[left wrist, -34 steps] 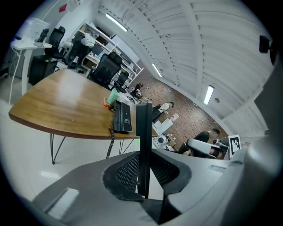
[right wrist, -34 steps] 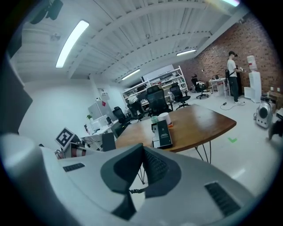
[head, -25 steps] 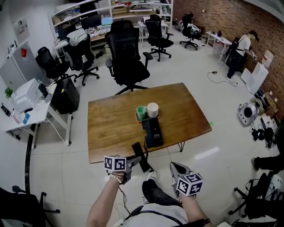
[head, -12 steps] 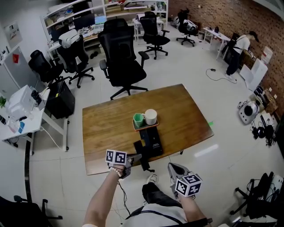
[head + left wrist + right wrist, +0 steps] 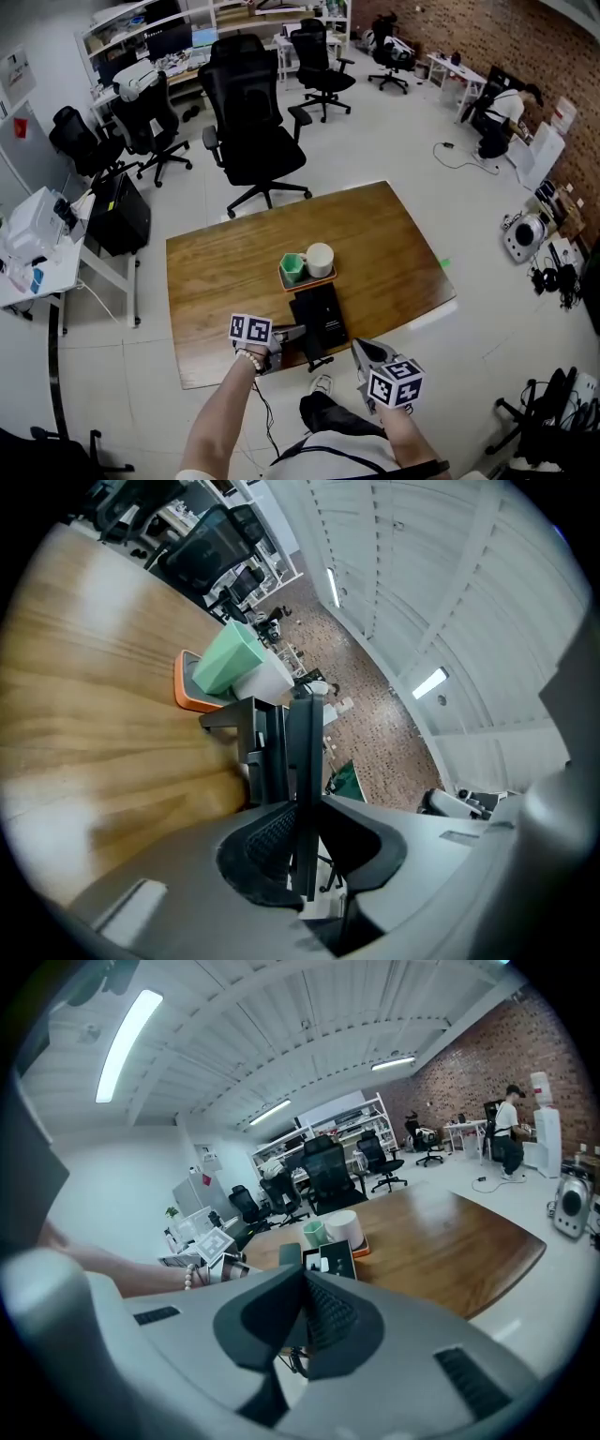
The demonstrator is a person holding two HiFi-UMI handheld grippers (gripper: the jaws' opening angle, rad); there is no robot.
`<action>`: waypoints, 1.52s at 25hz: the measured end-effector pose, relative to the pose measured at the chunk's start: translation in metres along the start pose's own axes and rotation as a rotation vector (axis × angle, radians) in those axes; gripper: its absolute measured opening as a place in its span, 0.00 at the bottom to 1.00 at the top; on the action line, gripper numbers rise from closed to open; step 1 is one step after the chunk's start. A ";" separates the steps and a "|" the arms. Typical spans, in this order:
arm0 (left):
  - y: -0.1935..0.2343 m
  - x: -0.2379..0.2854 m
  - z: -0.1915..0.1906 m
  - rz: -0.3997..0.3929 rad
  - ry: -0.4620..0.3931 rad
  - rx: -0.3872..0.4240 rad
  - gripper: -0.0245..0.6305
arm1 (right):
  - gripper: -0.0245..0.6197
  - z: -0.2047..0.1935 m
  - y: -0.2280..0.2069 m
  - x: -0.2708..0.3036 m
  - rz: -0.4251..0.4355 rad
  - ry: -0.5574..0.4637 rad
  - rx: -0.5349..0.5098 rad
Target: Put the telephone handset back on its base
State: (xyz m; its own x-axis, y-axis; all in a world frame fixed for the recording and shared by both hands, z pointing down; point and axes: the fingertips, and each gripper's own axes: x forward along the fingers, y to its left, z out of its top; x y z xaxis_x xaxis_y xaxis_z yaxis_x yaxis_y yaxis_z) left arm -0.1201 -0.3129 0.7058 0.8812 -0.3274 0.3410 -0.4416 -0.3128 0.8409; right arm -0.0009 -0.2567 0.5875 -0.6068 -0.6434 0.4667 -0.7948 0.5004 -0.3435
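Note:
The black telephone handset [image 5: 311,352] is held over the near edge of the wooden table [image 5: 216,272], with my left gripper [image 5: 286,335] shut on it. In the left gripper view the handset [image 5: 302,747] stands edge-on between the pads of the left gripper [image 5: 302,808]. The black telephone base [image 5: 321,314] lies just beyond it; the same base [image 5: 251,735] sits right ahead of the handset. My right gripper [image 5: 362,352] hangs shut and empty off the table's near side. From the right gripper [image 5: 302,1279] view, the handset [image 5: 289,1253] sits left of the base [image 5: 336,1257].
An orange tray [image 5: 298,277] behind the base carries a green cup [image 5: 293,266] and a white cup [image 5: 320,258]. A black office chair [image 5: 251,122] stands at the table's far side. A person [image 5: 497,117] stands far right by the brick wall.
My left gripper has carried the handset forward, from short of the table to over its near edge beside the base. The right gripper stays low and shut.

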 end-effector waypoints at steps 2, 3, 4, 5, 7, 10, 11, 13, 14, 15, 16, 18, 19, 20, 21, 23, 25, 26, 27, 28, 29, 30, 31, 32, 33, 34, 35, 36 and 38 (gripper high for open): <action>0.003 0.004 0.005 -0.022 0.005 -0.005 0.15 | 0.05 0.003 -0.001 0.006 0.003 0.001 0.004; 0.004 0.005 0.006 -0.035 0.008 -0.008 0.15 | 0.05 0.003 -0.002 0.007 0.003 0.003 0.007; 0.005 0.007 0.008 -0.049 0.012 -0.010 0.15 | 0.05 0.003 -0.004 0.009 0.001 0.006 0.011; 0.006 0.009 0.010 -0.062 0.016 -0.010 0.15 | 0.05 0.003 -0.005 0.010 -0.002 0.008 0.015; 0.008 0.011 0.013 -0.081 0.025 -0.012 0.15 | 0.05 0.003 -0.009 0.013 -0.008 0.011 0.021; 0.014 0.015 0.012 -0.099 0.052 -0.018 0.15 | 0.05 0.004 -0.015 0.016 -0.017 0.013 0.028; 0.015 0.016 0.011 -0.107 0.063 -0.017 0.15 | 0.05 0.004 -0.017 0.016 -0.020 0.014 0.030; 0.017 0.020 0.009 -0.124 0.078 -0.015 0.15 | 0.05 0.005 -0.022 0.017 -0.028 0.017 0.032; 0.017 0.021 0.009 -0.130 0.080 -0.018 0.15 | 0.05 0.005 -0.023 0.017 -0.030 0.019 0.033; 0.019 0.022 0.009 -0.136 0.078 -0.025 0.15 | 0.05 0.004 -0.025 0.017 -0.033 0.023 0.035; 0.020 0.023 0.008 -0.142 0.076 -0.032 0.15 | 0.05 0.004 -0.026 0.018 -0.035 0.026 0.036; 0.022 0.024 0.008 -0.152 0.075 -0.038 0.15 | 0.05 0.002 -0.028 0.019 -0.039 0.032 0.039; 0.023 0.025 0.007 -0.154 0.076 -0.038 0.15 | 0.05 0.002 -0.029 0.020 -0.040 0.034 0.040; 0.024 0.026 0.007 -0.156 0.076 -0.040 0.15 | 0.05 0.001 -0.029 0.020 -0.040 0.036 0.042; 0.025 0.027 0.007 -0.157 0.075 -0.045 0.15 | 0.05 0.000 -0.030 0.021 -0.040 0.038 0.044; 0.027 0.028 0.005 -0.158 0.074 -0.055 0.15 | 0.05 -0.002 -0.031 0.022 -0.038 0.043 0.048; 0.028 0.029 0.004 -0.162 0.072 -0.063 0.15 | 0.05 -0.002 -0.031 0.023 -0.035 0.045 0.047; 0.028 0.029 0.004 -0.167 0.071 -0.068 0.15 | 0.05 -0.002 -0.031 0.024 -0.033 0.046 0.047; 0.029 0.029 0.004 -0.173 0.068 -0.075 0.15 | 0.05 -0.001 -0.030 0.025 -0.032 0.046 0.047; 0.029 0.028 0.005 -0.179 0.064 -0.083 0.15 | 0.05 -0.001 -0.030 0.025 -0.032 0.047 0.047; 0.029 0.028 0.005 -0.185 0.059 -0.090 0.15 | 0.05 -0.001 -0.031 0.025 -0.032 0.049 0.048; 0.029 0.028 0.005 -0.186 0.055 -0.092 0.15 | 0.05 -0.001 -0.031 0.026 -0.032 0.052 0.048; 0.030 0.027 0.006 -0.181 0.051 -0.089 0.15 | 0.05 -0.002 -0.032 0.026 -0.031 0.054 0.048; 0.032 0.027 0.006 -0.168 0.047 -0.082 0.16 | 0.05 -0.002 -0.032 0.027 -0.029 0.055 0.048; 0.034 0.026 0.006 -0.147 0.045 -0.074 0.17 | 0.05 -0.002 -0.032 0.027 -0.027 0.057 0.047; 0.036 0.026 0.005 -0.121 0.042 -0.070 0.19 | 0.05 -0.002 -0.032 0.027 -0.025 0.058 0.046; 0.039 0.026 0.004 -0.093 0.037 -0.070 0.23 | 0.05 -0.002 -0.031 0.027 -0.022 0.059 0.045; 0.041 0.026 0.003 -0.063 0.030 -0.071 0.25 | 0.05 -0.002 -0.031 0.027 -0.019 0.058 0.043; 0.047 0.025 0.005 0.002 0.012 -0.058 0.33 | 0.05 0.001 -0.028 0.029 -0.007 0.055 0.036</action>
State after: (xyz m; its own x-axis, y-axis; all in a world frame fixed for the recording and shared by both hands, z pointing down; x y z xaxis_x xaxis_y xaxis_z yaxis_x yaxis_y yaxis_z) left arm -0.1191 -0.3400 0.7518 0.8825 -0.3167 0.3476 -0.4331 -0.2598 0.8631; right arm 0.0038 -0.2893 0.6099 -0.6003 -0.6133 0.5133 -0.7996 0.4740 -0.3688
